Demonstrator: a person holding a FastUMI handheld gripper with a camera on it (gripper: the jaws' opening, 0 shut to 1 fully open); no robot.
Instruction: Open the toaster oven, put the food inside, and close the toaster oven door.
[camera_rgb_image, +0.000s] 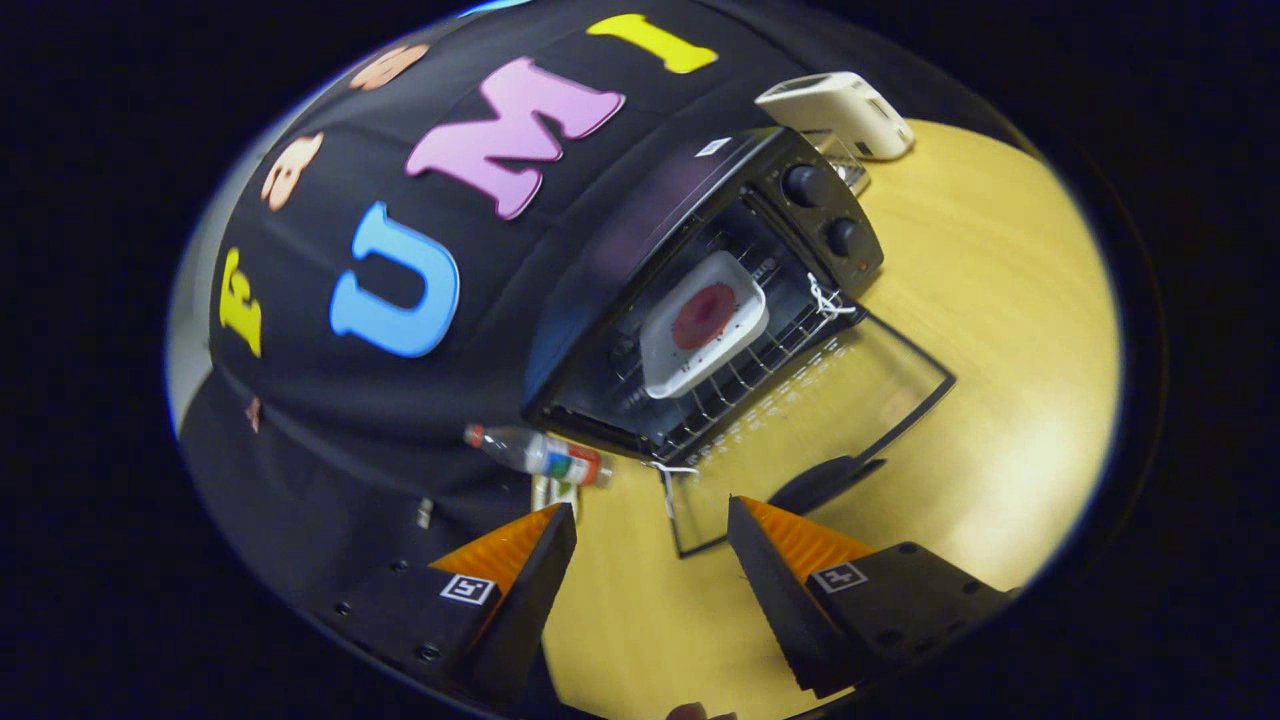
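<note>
White tray (703, 325) with the food sat on the rack inside the toaster oven (700, 300) at frame centre; its glass door (810, 430) hung open. The gripper (650, 540) stood open, empty; closing remained.

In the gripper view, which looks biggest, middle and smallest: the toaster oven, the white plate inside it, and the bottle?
1. toaster oven, biggest.
2. white plate on its rack.
3. bottle, smallest, though it lies nearer the open hand-held gripper, so its true size is unsure.

Bright glare — blurred, warped edges.
</note>
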